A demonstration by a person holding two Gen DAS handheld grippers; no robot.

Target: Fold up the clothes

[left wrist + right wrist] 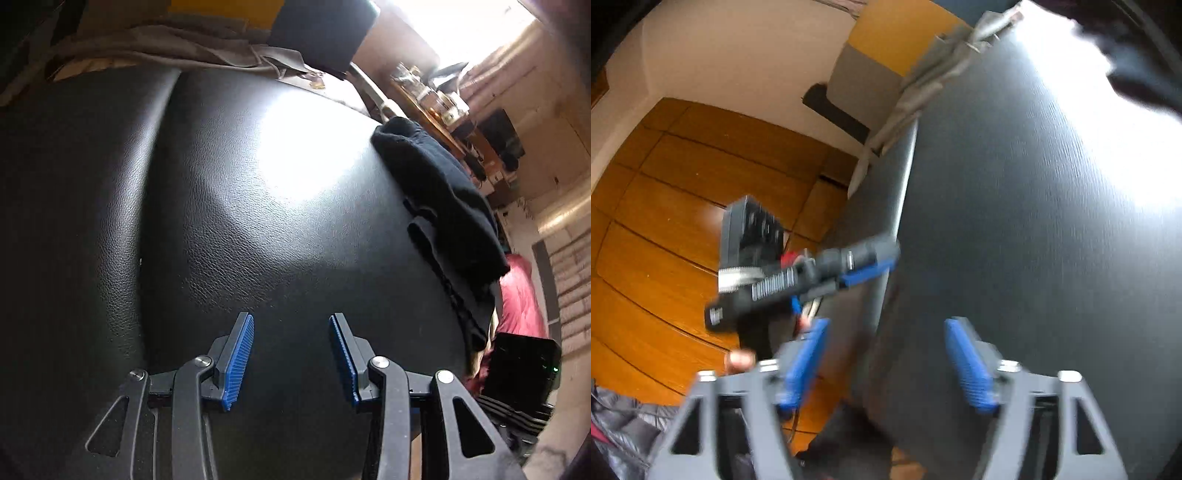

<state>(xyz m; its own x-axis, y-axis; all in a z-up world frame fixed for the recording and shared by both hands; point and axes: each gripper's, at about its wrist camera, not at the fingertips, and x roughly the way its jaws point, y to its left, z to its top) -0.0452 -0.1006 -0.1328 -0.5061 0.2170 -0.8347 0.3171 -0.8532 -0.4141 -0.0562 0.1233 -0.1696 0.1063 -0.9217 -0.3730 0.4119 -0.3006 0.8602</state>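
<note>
The black garment (443,214) you are meant to fold lies bunched in a loose, partly doubled heap at the far right edge of the black leather surface (221,229), draped slightly over that edge. In your right wrist view only a blurred dark patch (1137,70) shows at the top right, and you cannot tell for certain that it is the same garment.

Your left gripper (291,354) hovers over bare leather, well apart from the garment, with its blue ribbed pads (240,362) spread wide and nothing between them. A seam (155,155) in the leather runs away from you on the left of that view, and a bright patch of glare sits on the surface just left of the garment.

Your right gripper (886,362) is also spread wide and carries nothing; its pads (967,365) straddle the edge of the leather surface (1034,221), one over the leather and one over the wooden floor (683,206). This view is smeared by motion. Ahead of it you can see your left gripper (820,273) from the side, reaching in over the surface edge.

At the far end of the surface a crumpled beige-grey cloth (166,48) lies along the edge, also visible in the right view (923,85). Beyond the garment, a pink-red fabric (521,302) sits lower down, beside a black box (524,365) with a small green light. A cluttered wooden shelf (443,107) stands farther back.
</note>
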